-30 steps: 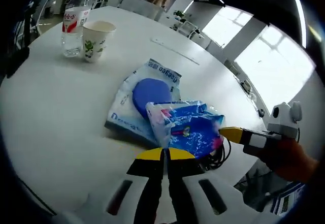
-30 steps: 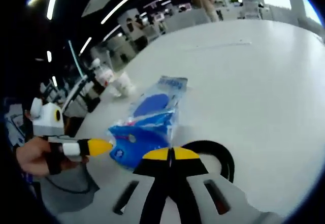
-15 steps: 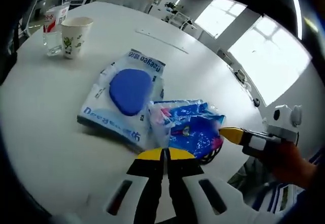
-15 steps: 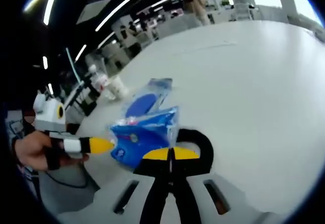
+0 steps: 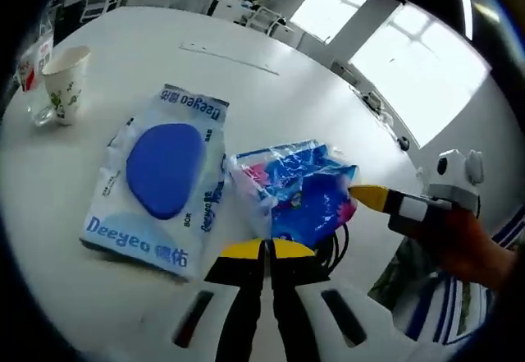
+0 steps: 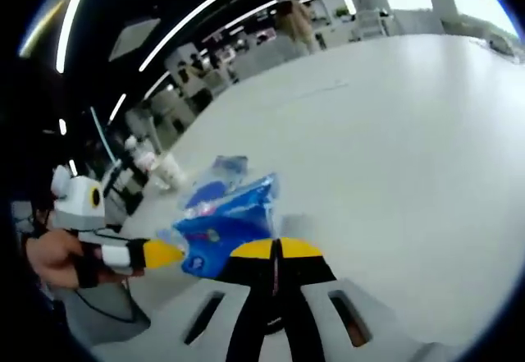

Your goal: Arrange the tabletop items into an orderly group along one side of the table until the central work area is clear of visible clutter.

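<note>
Both grippers, left (image 5: 264,251) and right (image 6: 277,251), are working at the near edge of the white worktop (image 5: 271,99) with fingers pressed together at a crinkly blue bag (image 5: 299,194) beside a wipes pack (image 5: 160,185), so lifting it gently should avoid tearing.

The white table (image 5: 271,91) lies bare beyond the wipes pack (image 5: 160,185) — wide passage there. Near edge is crowded: blue bag (image 5: 299,194) touching the pack, black cable (image 5: 332,247) under it. Cup (image 5: 66,83) and bottle (image 5: 33,79) (far left) stand well apart.
</note>
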Tool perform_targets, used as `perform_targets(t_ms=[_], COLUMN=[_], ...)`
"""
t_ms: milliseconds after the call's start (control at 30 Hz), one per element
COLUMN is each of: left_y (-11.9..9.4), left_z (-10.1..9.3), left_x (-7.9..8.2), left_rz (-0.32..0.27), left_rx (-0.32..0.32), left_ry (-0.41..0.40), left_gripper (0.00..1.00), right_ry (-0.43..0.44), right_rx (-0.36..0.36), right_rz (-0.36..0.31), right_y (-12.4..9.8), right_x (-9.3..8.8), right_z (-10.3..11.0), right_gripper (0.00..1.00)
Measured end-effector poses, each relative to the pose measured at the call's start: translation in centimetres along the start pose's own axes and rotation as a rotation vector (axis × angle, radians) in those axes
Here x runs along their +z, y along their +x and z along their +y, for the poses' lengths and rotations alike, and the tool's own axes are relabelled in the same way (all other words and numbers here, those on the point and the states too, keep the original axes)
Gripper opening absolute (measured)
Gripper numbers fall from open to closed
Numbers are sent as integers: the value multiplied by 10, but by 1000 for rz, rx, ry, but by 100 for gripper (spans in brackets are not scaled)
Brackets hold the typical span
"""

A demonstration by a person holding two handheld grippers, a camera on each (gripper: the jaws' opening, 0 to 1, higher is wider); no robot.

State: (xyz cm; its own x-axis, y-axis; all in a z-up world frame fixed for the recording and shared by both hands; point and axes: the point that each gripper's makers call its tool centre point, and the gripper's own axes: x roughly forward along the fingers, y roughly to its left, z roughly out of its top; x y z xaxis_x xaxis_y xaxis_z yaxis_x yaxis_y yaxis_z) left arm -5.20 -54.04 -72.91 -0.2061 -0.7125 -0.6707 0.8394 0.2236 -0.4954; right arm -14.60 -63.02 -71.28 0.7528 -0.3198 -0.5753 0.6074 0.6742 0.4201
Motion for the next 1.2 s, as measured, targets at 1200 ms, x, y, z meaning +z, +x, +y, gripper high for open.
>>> perform_targets(t_ms=[1200], left_y=[88], left_z=[-4], left_x=[94], left_rz=[-23], left_rx=[-4], left_ry=[43], left_gripper=[7], right_ry=[135], right_rx=[-88], right_rz=[-37], right_y=[54], right_x=[65], right_z=[-86], right_gripper=[0])
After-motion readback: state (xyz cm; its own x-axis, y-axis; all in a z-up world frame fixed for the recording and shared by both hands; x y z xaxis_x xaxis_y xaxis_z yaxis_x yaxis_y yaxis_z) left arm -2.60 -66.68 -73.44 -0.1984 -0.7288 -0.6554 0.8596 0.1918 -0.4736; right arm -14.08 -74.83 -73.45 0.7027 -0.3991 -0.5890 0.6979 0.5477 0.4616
